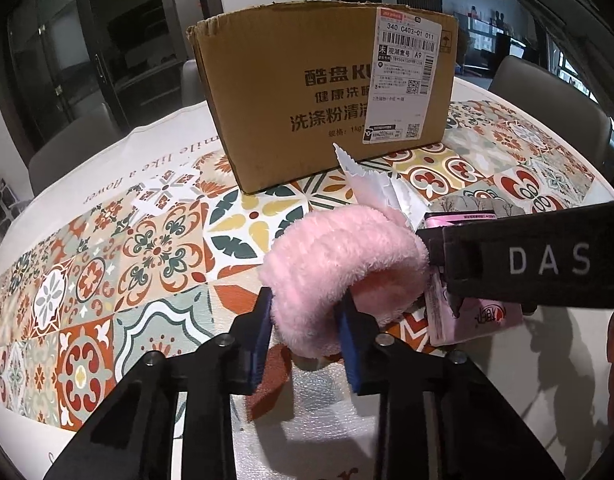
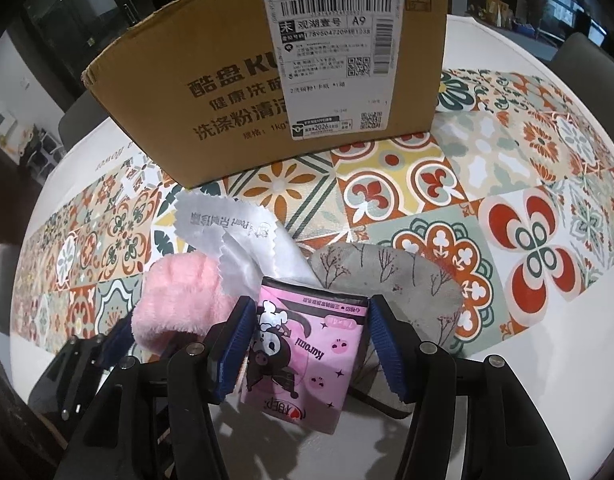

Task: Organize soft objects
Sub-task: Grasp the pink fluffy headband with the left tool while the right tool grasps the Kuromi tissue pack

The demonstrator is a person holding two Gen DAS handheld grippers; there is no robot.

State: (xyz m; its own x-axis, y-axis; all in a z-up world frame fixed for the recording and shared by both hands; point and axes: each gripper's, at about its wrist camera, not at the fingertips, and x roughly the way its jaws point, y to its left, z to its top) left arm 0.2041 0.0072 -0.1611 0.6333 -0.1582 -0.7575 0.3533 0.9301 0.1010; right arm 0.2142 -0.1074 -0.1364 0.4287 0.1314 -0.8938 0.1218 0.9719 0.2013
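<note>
My left gripper (image 1: 307,312) is shut on a fluffy pink cloth (image 1: 339,260), which bulges up between the blue pads. The cloth also shows in the right wrist view (image 2: 179,300). My right gripper (image 2: 307,320) has its jaws on both sides of a pink Kuromi tissue pack (image 2: 303,352), pads touching its edges. The pack shows in the left wrist view (image 1: 475,320), under the right gripper's black body. A white zigzag-edged cloth (image 2: 235,232) and a grey patterned cloth (image 2: 391,276) lie just beyond.
An open cardboard box (image 1: 327,92) with a shipping label stands on the far side of the tiled tablecloth (image 1: 107,272), also in the right wrist view (image 2: 267,80). Chairs stand around the round table.
</note>
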